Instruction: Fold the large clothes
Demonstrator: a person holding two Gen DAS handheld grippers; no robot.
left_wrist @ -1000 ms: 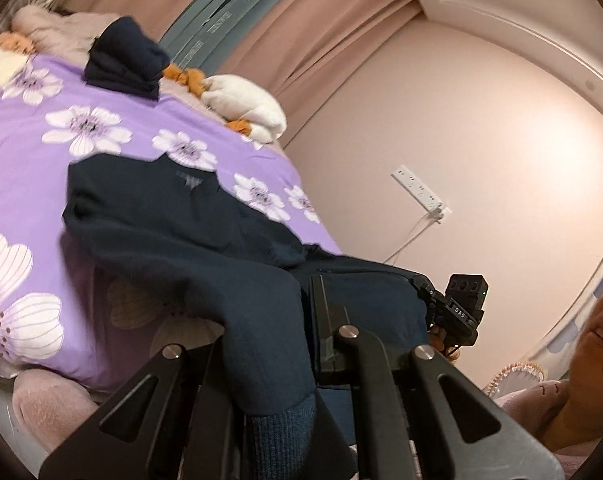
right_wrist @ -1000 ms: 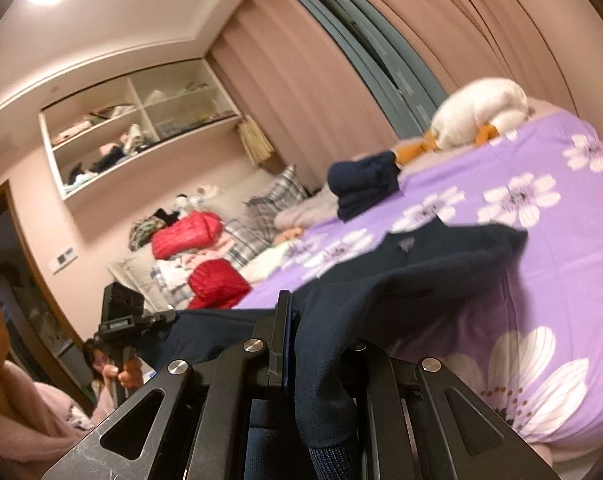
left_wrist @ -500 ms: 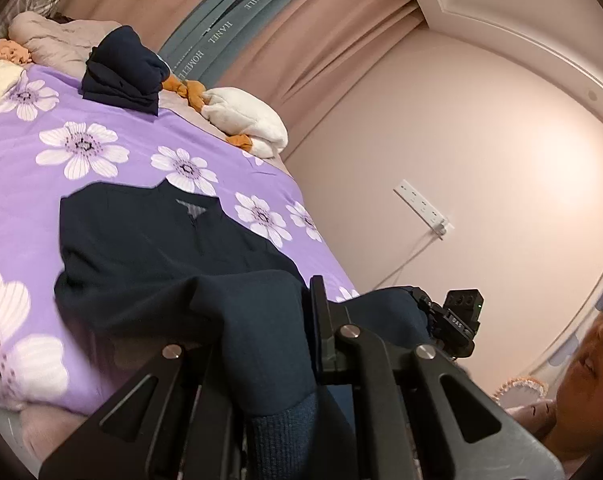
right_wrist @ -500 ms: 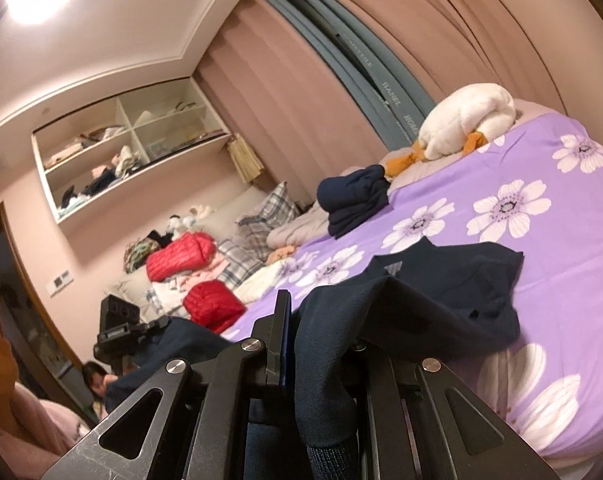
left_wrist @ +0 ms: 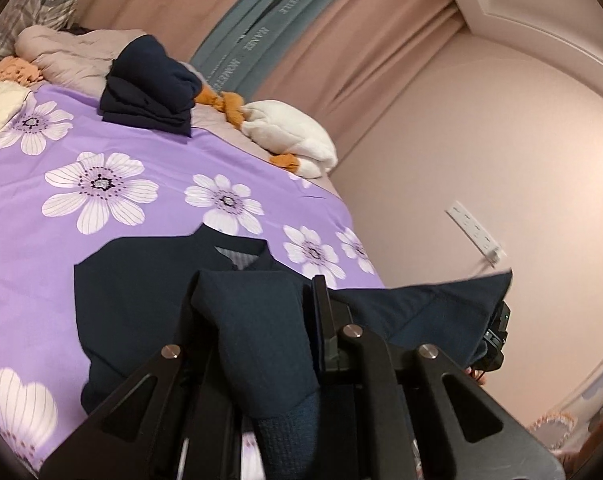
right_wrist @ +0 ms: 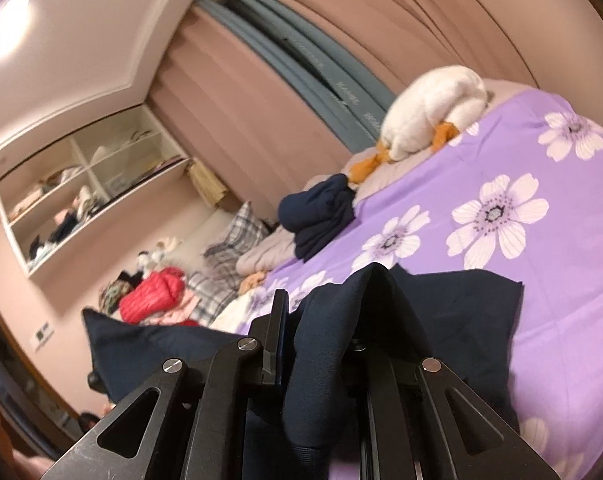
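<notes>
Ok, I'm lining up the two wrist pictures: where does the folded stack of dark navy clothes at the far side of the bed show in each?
Left wrist: the folded navy stack sits upper left, on the far edge of the purple floral bedspread.
Right wrist: it lies near the middle, left of centre.
Shared landmark: the white plush duck, right of the stack in both.

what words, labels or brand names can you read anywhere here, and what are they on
"HOMETELE" or close to it: woven lettering on the blue-grey curtain band, left wrist view; letters tilted and soft, spelling unsure.
A second repeat of that lettering higher on the same band: too blurred to read.
Lettering on the same band in the right wrist view: blurred, unreadable.
Neck label inside the navy garment collar: no legible print.
Nothing else bears text.
</notes>
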